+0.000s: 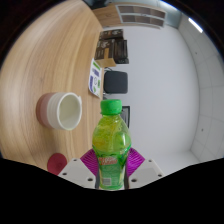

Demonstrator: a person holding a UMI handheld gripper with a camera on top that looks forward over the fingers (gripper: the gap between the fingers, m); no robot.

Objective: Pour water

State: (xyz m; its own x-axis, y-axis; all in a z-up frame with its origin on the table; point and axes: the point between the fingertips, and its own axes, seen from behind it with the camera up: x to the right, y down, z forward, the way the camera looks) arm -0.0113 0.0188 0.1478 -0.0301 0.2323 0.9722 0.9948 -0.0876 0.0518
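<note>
The tool (110, 168) grips the green bottle (110, 140) (upright) beside a white cup (66, 109).

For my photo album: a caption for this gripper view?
Gripper shut on a green bottle, a white cup waiting on the table.

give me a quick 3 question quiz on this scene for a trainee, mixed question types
1. True or false: the green plastic bottle with the green cap is lying on its side on the round wooden table.
2. Multiple choice: the white round cup with the pink handle sits (a) between the fingers, (b) on the table, beside the bottle, (c) on the white floor.
3. Fill in: the hand-held gripper has its pink pads on either side of the ____.

Key
1. False: it is upright, held between the fingers.
2. b
3. bottle
</note>
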